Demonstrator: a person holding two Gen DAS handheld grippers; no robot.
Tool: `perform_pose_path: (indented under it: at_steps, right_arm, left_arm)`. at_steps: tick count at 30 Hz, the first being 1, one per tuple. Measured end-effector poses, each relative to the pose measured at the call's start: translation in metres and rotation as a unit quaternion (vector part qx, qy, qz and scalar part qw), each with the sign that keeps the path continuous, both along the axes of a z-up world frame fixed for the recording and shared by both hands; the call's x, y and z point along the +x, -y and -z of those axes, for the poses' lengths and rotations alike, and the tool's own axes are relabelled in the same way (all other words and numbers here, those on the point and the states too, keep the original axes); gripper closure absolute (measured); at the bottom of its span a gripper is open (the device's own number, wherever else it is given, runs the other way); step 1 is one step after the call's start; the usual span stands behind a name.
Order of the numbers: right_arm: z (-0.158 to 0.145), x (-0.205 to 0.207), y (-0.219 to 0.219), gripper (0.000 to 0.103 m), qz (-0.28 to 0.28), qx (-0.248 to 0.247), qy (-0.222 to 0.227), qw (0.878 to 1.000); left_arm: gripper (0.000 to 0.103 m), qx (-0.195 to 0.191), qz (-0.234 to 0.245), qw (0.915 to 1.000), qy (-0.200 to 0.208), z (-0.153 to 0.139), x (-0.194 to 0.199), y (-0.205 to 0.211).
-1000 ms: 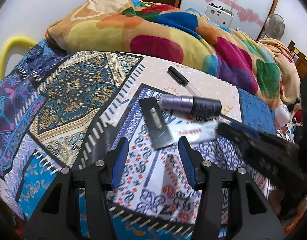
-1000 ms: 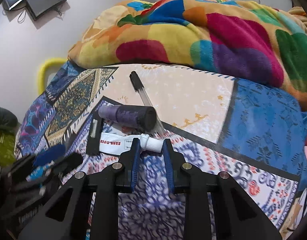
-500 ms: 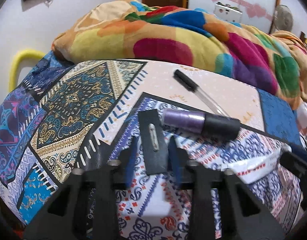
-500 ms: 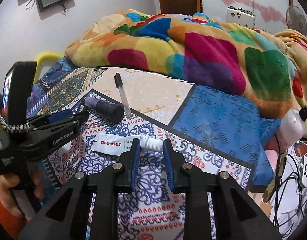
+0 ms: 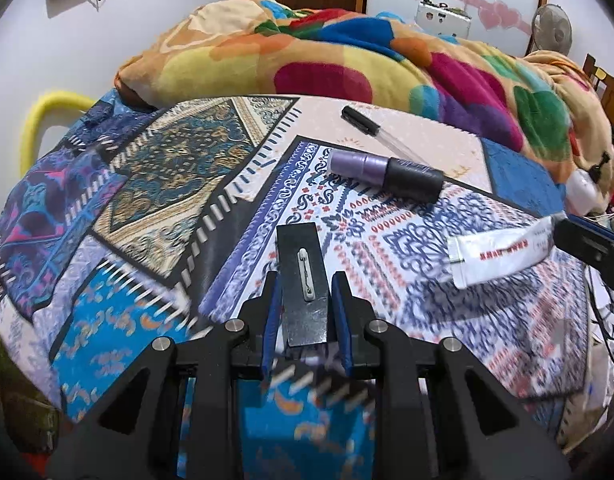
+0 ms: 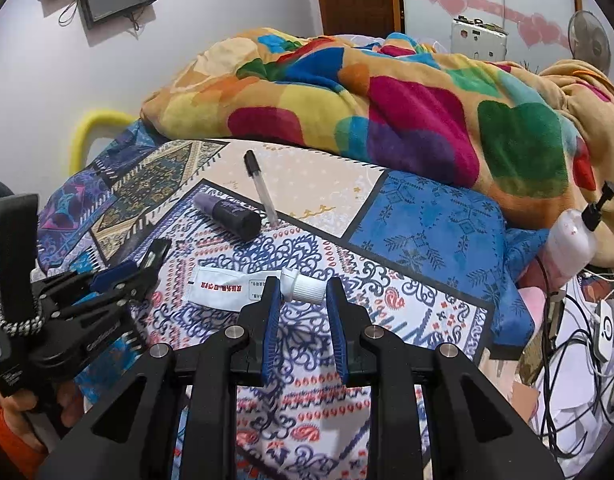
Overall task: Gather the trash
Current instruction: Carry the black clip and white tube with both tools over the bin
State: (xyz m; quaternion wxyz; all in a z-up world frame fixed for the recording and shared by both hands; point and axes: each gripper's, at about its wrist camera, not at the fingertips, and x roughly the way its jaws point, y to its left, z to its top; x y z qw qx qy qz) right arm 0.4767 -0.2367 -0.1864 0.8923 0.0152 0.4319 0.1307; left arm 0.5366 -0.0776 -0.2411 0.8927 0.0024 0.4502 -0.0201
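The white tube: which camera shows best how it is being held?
The right wrist view. There the white tube lies across the frame, label readable, with its ribbed cap between the jaws of the right gripper. The left wrist view catches only its crimped end, blurred at the right edge, and the gripper mostly out of frame.

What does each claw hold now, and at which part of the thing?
The left claw grips the flat black badge by its long side edges, near its end. The right claw grips the white tube at its ribbed cap.

Red characters run along the white tube (image 6: 227, 289) at frame centre, too small to read.
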Motion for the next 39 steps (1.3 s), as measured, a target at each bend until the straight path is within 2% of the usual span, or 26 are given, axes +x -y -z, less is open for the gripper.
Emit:
perform_pose_path:
  at_steps: [10,18,23,30,39]
  right_arm:
    - [-0.038,-0.03,-0.013,0.082,-0.01,-0.005,0.029,1.0]
    - [-0.067,-0.063,-0.041,0.082,-0.036,-0.007,0.052,0.998]
    - [-0.084,-0.085,-0.066,0.082,-0.058,-0.009,0.066,0.996]
    - [-0.096,-0.116,-0.106,0.082,-0.088,-0.004,0.073,0.993]
    - [-0.083,-0.151,-0.175,0.082,-0.138,-0.001,0.052,0.989]
  left_arm:
    - [0.078,-0.006,0.01,0.9992,0.039,-0.06,-0.061,-0.013]
    - [0.078,-0.028,-0.009,0.9967,0.075,-0.104,-0.115,-0.041]
    - [0.078,-0.031,-0.03,0.995,0.09,-0.121,-0.149,-0.068]
    - [0.078,-0.041,-0.066,0.9914,0.106,-0.128,-0.195,-0.109]
    - [0.078,-0.038,-0.118,0.9874,0.099,-0.115,-0.251,-0.174]
